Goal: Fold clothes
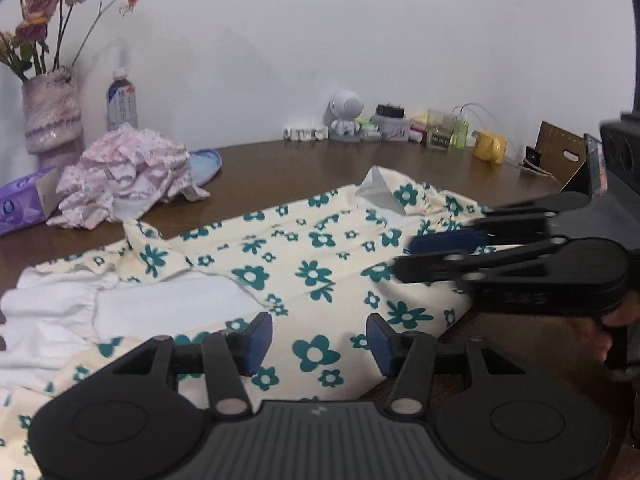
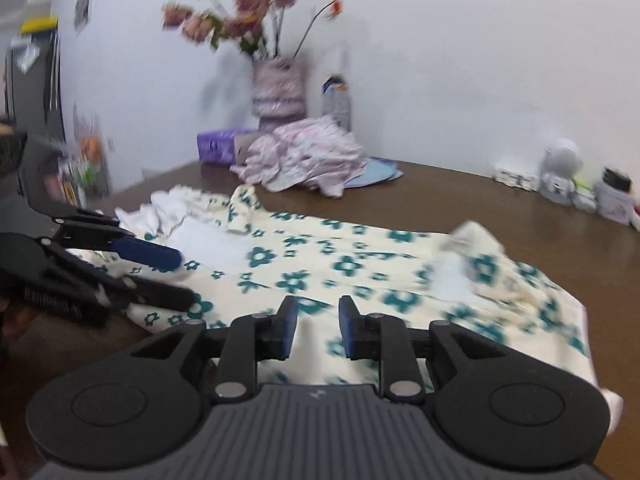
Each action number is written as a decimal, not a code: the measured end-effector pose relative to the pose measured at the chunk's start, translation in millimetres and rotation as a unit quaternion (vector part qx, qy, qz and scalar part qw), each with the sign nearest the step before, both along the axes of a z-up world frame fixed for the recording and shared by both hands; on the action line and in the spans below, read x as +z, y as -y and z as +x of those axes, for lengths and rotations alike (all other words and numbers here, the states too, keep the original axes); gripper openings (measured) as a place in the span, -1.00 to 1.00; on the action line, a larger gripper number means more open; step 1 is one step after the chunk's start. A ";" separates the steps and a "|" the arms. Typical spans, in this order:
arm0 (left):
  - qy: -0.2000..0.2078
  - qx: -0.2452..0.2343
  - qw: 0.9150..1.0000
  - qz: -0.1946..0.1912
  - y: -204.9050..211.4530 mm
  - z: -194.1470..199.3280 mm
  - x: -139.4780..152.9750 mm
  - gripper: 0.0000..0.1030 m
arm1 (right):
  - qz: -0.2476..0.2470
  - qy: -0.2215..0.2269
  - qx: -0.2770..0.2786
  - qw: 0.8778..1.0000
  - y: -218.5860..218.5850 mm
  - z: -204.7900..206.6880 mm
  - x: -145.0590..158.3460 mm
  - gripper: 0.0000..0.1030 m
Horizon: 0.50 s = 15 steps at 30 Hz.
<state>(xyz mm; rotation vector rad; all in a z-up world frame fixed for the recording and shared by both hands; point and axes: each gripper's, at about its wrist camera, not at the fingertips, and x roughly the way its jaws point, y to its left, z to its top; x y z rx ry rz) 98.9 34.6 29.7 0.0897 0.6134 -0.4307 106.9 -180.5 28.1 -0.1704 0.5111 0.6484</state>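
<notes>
Two grippers hover over the floral shirt (image 1: 304, 264), which lies spread on the brown table (image 1: 280, 160). Your left gripper (image 1: 319, 342) gapes wide, empty; your right gripper (image 2: 318, 328) stands narrowly parted, gripping nothing. Far back, a vase (image 1: 52, 114) holds flowers (image 1: 40, 12).

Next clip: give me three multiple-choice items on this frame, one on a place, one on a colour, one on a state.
1. The pink ruffled garment lies:
A in front of the flower vase
B on the floral dress
C beside the yellow mug

2. The flowers printed on the cream floral dress are:
A red
B teal
C purple

3. The left tongs are:
A shut on the dress
B open, holding nothing
C shut on the bottle

Key: 1 A, it is heaped at the vase's foot; 2 B, teal on cream; 3 B, dress shows in the gap between clear pads.
</notes>
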 end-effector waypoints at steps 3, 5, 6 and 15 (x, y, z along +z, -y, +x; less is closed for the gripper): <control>-0.014 0.021 1.000 -0.005 -5.8 6.4 -7.8 -0.01 | -0.015 -0.017 -0.008 1.000 -28.0 10.1 -4.9 -0.49; -0.023 0.027 0.999 -0.012 -12.2 9.0 -12.7 -0.03 | -0.026 -0.031 -0.011 0.999 -37.2 13.4 -9.5 -0.46; -0.022 0.025 0.999 -0.018 -14.6 9.0 -13.9 -0.03 | -0.034 -0.037 -0.013 0.999 -40.4 14.1 -12.5 -0.46; -0.021 0.020 0.999 -0.038 -22.5 8.1 -16.2 -0.03 | -0.060 -0.038 -0.072 0.995 -17.9 21.4 -24.5 -0.44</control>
